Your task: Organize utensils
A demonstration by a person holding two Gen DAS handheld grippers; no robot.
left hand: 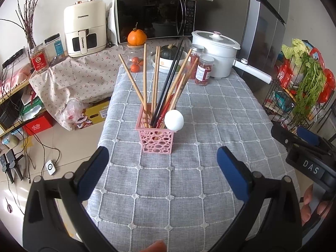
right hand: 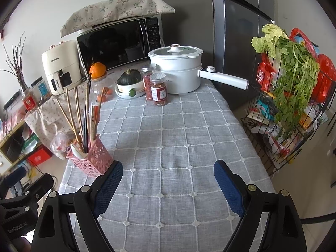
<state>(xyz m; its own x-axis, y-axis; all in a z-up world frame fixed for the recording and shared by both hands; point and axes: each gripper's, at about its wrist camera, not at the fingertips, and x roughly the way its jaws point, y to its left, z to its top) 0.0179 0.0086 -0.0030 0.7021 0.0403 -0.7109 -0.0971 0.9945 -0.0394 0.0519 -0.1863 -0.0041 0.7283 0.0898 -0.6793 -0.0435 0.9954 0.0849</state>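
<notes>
Utensils: chopsticks (left hand: 156, 88), wood + black + red, stand upright and fanned in pink perforated holder (left hand: 156, 140), w/ white spoon (left hand: 173, 120) at holder's right corner, bowl end up. Holder sits on grey checked tablecloth (left hand: 189, 178), toward its left edge in right wrist view, mid-table in left wrist view.

L gripper (left hand: 162, 172): jaws spread wide, nothing between pads, hovering over cloth just short of holder. R gripper (right hand: 168, 180): jaws also wide apart, empty, over bare cloth; holder off to its left, near but apart from left finger.

Far end of table: white electric pot (right hand: 178, 71) w/ handle to the right, two jars (right hand: 156, 88) of red/orange contents, green squash in bowl (right hand: 129, 82). Microwave (left hand: 155, 16) + air fryer (left hand: 85, 29) behind.
</notes>
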